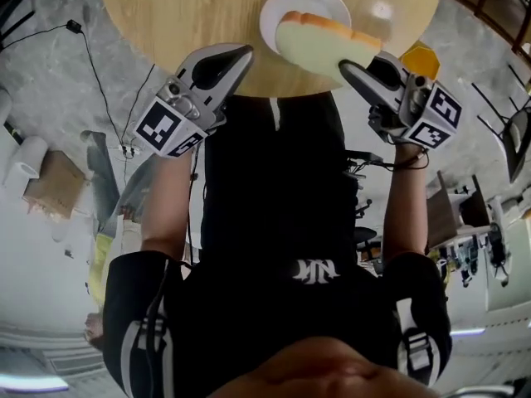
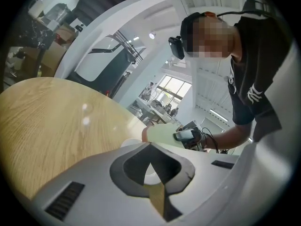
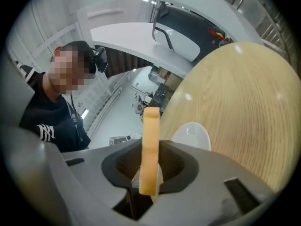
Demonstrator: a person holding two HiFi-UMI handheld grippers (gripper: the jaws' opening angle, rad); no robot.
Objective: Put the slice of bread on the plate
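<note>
The slice of bread (image 1: pixel 319 44), pale with a tan crust, is held on edge by my right gripper (image 1: pixel 350 70), which is shut on it. It hangs just over the near side of the white plate (image 1: pixel 319 0) on the round wooden table (image 1: pixel 191 15). In the right gripper view the bread (image 3: pixel 150 126) stands upright between the jaws, with the plate (image 3: pixel 190 135) behind it. My left gripper (image 1: pixel 246 54) is at the table's near edge, left of the plate, shut and holding nothing. The left gripper view shows the bread (image 2: pixel 162 134) and the plate (image 2: pixel 130 142) beyond its jaws.
An orange object (image 1: pixel 421 59) sits by the table's edge behind the right gripper. On the floor are a cardboard box (image 1: pixel 50 181) and cables (image 1: pixel 91 65) at the left, and dark chairs (image 1: pixel 514 131) at the right.
</note>
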